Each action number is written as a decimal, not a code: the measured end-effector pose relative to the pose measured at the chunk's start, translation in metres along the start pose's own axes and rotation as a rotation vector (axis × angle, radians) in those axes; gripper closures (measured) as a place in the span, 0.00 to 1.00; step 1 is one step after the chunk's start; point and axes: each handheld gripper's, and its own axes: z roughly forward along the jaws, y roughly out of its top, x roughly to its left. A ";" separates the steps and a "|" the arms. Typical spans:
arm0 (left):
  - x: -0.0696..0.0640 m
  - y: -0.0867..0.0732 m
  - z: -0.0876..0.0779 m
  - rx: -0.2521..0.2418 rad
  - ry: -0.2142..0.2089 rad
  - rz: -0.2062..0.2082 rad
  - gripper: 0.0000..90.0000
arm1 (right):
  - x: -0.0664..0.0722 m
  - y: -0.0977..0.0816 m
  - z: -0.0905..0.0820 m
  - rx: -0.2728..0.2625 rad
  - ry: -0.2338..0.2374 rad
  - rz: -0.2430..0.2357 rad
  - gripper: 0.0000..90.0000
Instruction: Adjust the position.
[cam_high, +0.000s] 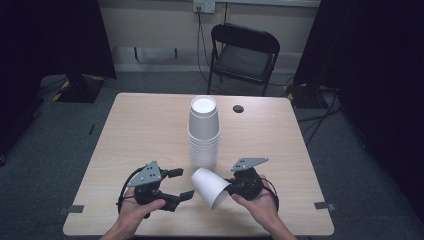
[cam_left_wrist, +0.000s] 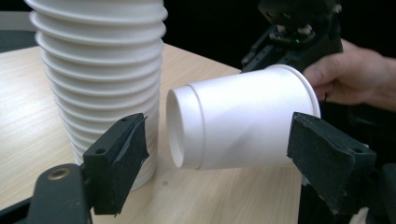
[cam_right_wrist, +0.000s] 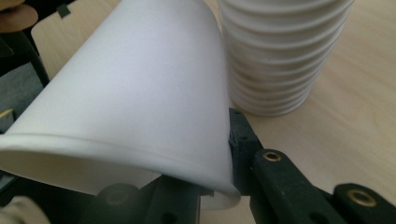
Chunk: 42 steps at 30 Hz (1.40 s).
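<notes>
A tall stack of white paper cups (cam_high: 204, 135) stands upside down at the table's middle. Just in front of it a single white cup (cam_high: 210, 187) lies sideways, its narrow base toward the left. My right gripper (cam_high: 228, 190) is shut on that cup's wide rim (cam_right_wrist: 205, 179), with one finger (cam_right_wrist: 243, 140) outside the wall. My left gripper (cam_high: 181, 184) is open. In the left gripper view its two pads (cam_left_wrist: 123, 158) stand wide on either side of the cup (cam_left_wrist: 243, 123), without touching it. The stack (cam_left_wrist: 100, 70) rises close behind the left pad.
The light wooden table (cam_high: 140, 130) has a small dark round hole (cam_high: 238, 108) beyond the stack and tape marks (cam_high: 324, 205) near its front corners. A black folding chair (cam_high: 245, 50) stands behind the far edge. Cables run along the carpet.
</notes>
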 end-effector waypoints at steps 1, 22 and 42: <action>0.000 0.000 0.001 0.017 -0.009 0.008 0.22 | -0.001 0.001 0.001 0.013 0.005 0.002 0.93; -0.016 0.000 0.020 0.124 -0.051 0.159 0.20 | 0.002 0.031 0.015 0.305 0.086 -0.067 0.93; -0.023 -0.001 0.039 0.270 -0.144 0.356 0.16 | 0.008 0.050 0.033 0.506 0.154 -0.123 0.95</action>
